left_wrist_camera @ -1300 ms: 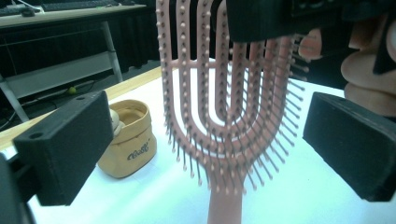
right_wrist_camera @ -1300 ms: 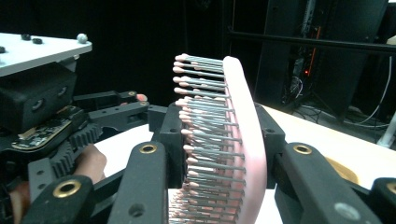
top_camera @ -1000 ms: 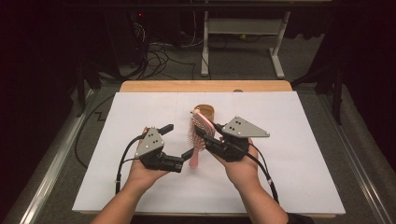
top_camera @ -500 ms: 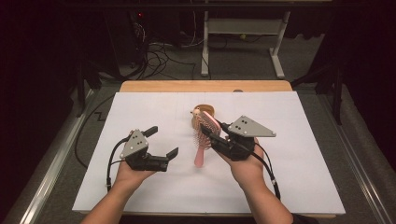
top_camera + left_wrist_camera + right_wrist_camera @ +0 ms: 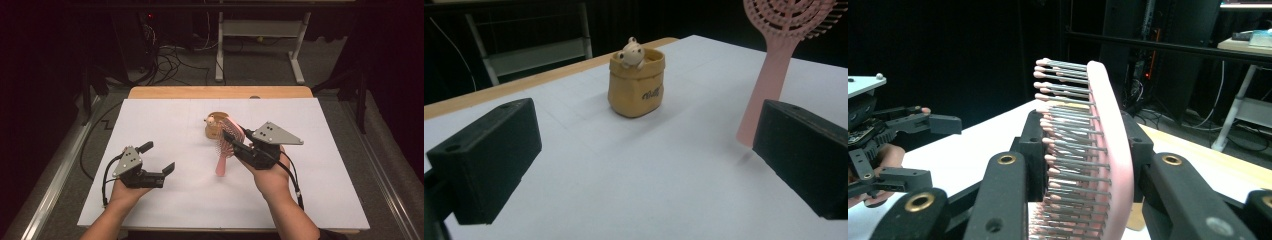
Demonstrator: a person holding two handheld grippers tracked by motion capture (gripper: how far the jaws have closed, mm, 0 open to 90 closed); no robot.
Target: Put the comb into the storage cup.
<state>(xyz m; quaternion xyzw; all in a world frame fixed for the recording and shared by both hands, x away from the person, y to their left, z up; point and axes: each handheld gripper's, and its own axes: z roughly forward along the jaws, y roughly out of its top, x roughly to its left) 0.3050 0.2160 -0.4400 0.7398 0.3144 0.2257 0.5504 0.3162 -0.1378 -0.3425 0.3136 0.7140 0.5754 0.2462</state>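
I count two hand-held grippers, one brush, one pot: left hand-held gripper spread wide, holding nothing, low over the white table; small tan pot mid-table; right hand-held gripper pinching the pink hairbrush by its head, handle hanging down above the table.

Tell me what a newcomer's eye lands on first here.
First, the pink hairbrush, clamped by its head in the right gripper near the middle of the white table, its handle hanging down to the surface. Just behind it stands a small tan pot with a toy animal peeking over its rim. The left gripper waits open at the left, holding nothing.
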